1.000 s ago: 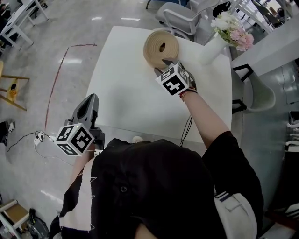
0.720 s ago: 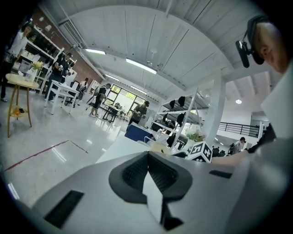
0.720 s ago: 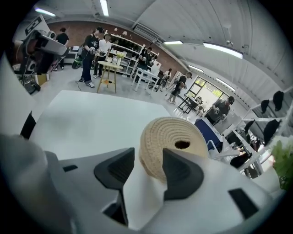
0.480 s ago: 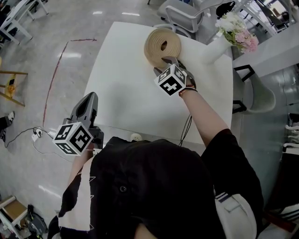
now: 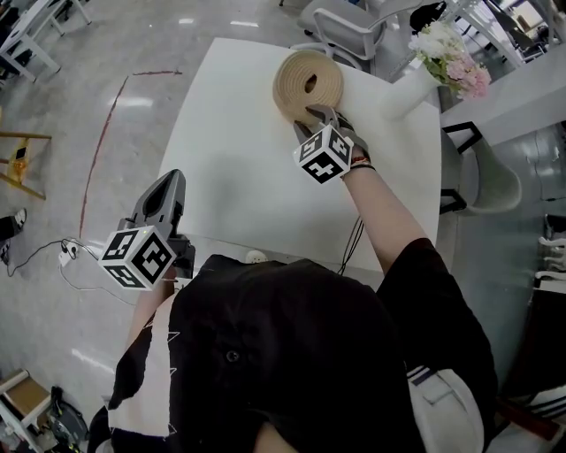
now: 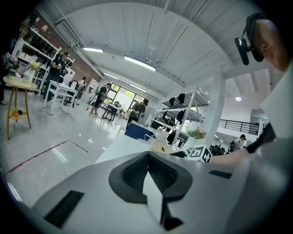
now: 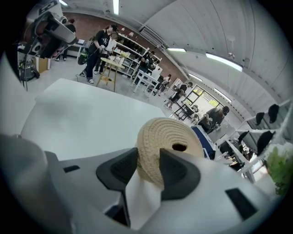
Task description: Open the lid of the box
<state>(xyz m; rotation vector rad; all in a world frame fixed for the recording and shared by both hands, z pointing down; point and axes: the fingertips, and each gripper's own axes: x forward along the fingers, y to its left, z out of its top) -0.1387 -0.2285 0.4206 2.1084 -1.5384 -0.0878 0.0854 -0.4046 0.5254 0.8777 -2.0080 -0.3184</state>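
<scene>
Nearest, off the 7 o'clock corner of the white bench [image 5: 239, 159], the left tool [image 5: 170, 184] hangs over the floor [image 5: 53, 115]. It points toward 12 o'clock, its jaws closed together with nothing between them. Farther across the bench, the person's right arm [image 5: 382, 217] reaches to the right tool [image 5: 318, 119], which angles down at the near rim of the round woven box [image 5: 305, 75]. That box sits toward the bench's far edge, at about 12 o'clock. The right tool's jaws have just been closing, and both pads sit against the coiled edge of the lid [image 7: 167, 135], gripping it. A small dark hole shows in the lid's top. At 3 o'clock from the box, a white vase [image 5: 405, 90] of pale flowers stands near the far right corner. Beyond the bench stands a grey chair [image 5: 345, 26].
</scene>
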